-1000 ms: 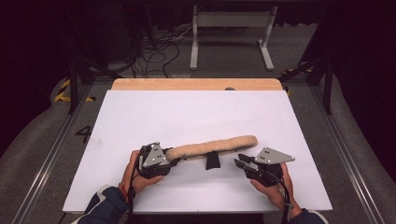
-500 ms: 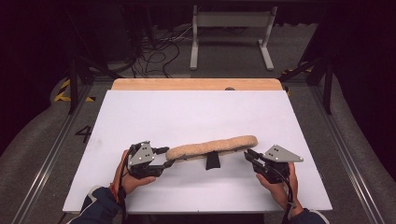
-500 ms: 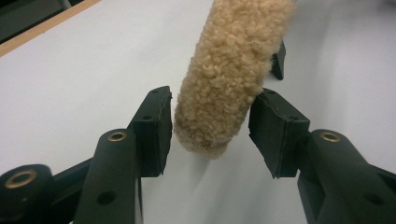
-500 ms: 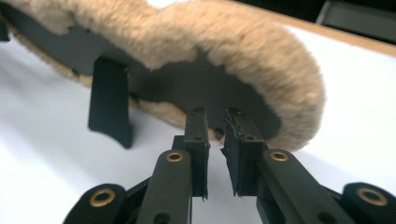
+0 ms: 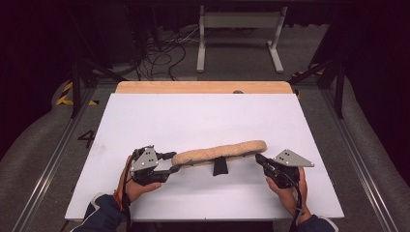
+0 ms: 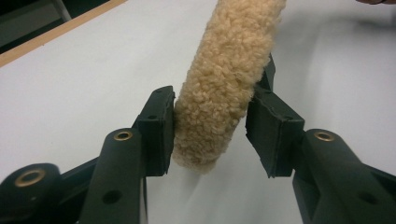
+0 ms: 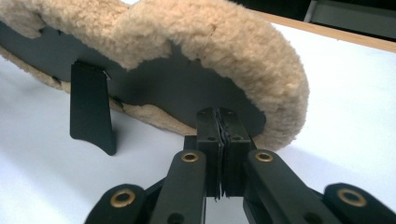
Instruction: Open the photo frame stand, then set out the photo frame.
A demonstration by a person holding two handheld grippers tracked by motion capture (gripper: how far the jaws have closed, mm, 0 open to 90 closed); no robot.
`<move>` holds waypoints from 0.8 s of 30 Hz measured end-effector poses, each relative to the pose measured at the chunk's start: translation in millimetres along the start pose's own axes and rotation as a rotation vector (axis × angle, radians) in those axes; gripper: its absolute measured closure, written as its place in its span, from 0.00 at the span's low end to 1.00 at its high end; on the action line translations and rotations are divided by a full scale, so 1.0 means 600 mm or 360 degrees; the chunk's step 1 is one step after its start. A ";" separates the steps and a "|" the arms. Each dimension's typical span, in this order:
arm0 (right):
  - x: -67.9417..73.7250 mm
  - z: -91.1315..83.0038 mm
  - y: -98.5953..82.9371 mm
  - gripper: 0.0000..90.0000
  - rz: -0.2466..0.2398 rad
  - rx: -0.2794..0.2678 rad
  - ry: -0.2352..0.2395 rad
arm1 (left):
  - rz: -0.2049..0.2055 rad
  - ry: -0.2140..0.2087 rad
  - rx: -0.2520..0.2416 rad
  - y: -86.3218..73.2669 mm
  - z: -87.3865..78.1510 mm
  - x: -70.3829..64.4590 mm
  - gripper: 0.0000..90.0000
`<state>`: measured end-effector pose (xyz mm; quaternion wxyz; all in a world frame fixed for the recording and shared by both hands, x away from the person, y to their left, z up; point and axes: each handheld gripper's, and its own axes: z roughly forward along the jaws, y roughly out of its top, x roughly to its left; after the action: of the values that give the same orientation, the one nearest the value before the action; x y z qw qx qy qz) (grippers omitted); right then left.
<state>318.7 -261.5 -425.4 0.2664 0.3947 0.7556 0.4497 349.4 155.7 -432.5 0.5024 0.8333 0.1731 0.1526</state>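
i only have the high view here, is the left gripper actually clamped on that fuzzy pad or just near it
Observer: Not clamped. In the left gripper view the left gripper stands open around the end of the fleece pad, with a gap at one jaw.
Operator: and the right one
Observer: The right gripper has its jaws pressed together at the pad's black backing.
Operator: what's the dark bit under the middle
Observer: A black strap hanging from that backing.
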 end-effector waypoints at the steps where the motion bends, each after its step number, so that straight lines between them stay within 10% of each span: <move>1: 0.000 0.000 0.000 0.99 -0.0001 -0.0003 -0.0005 | 0.0006 0.0002 0.0006 0.000 0.000 0.001 0.61; 24: -0.006 -0.003 0.001 1.00 0.0037 -0.0054 -0.0048 | -0.0025 -0.0067 -0.0041 0.000 0.000 0.008 0.63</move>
<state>319.6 -265.3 -424.0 0.2793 0.4057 0.7392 0.4594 353.8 157.7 -432.4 0.5178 0.8284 0.1669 0.1332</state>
